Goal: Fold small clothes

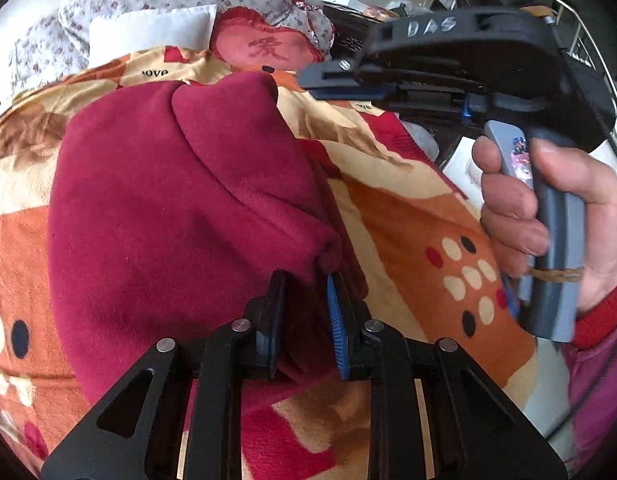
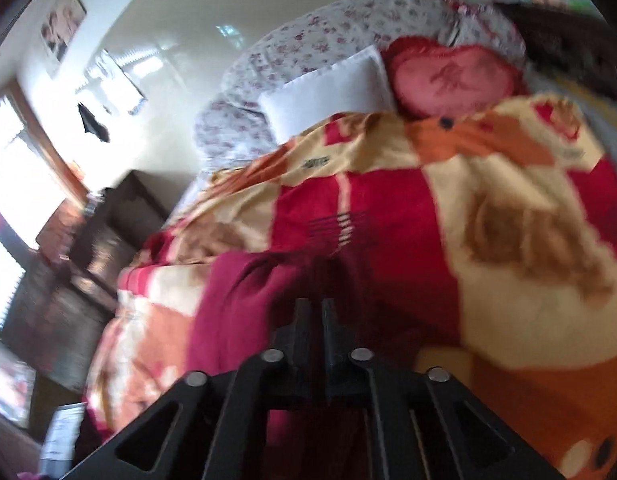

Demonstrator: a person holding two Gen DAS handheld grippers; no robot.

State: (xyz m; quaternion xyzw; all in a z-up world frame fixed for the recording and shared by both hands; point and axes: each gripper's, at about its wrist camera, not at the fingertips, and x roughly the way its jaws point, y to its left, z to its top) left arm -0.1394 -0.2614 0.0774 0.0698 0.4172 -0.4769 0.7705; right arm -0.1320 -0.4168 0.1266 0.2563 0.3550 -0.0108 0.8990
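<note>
Where the left wrist camera looks down, the left gripper (image 1: 308, 280) has its jaws nearly closed, pinching a fold of the dark red fleece garment (image 1: 180, 200), which bulges over the near left of a patterned blanket (image 1: 408, 216). To the right, a hand (image 1: 548, 224) holds the right gripper's (image 1: 320, 82) grey handle; a heart cushion (image 1: 264, 48) lies far.

From the blurred right wrist camera, the right gripper (image 2: 316, 304) shows jaws almost together on the garment's (image 2: 244, 304) edge, near centre; a white pillow (image 2: 328, 88) lies far.
</note>
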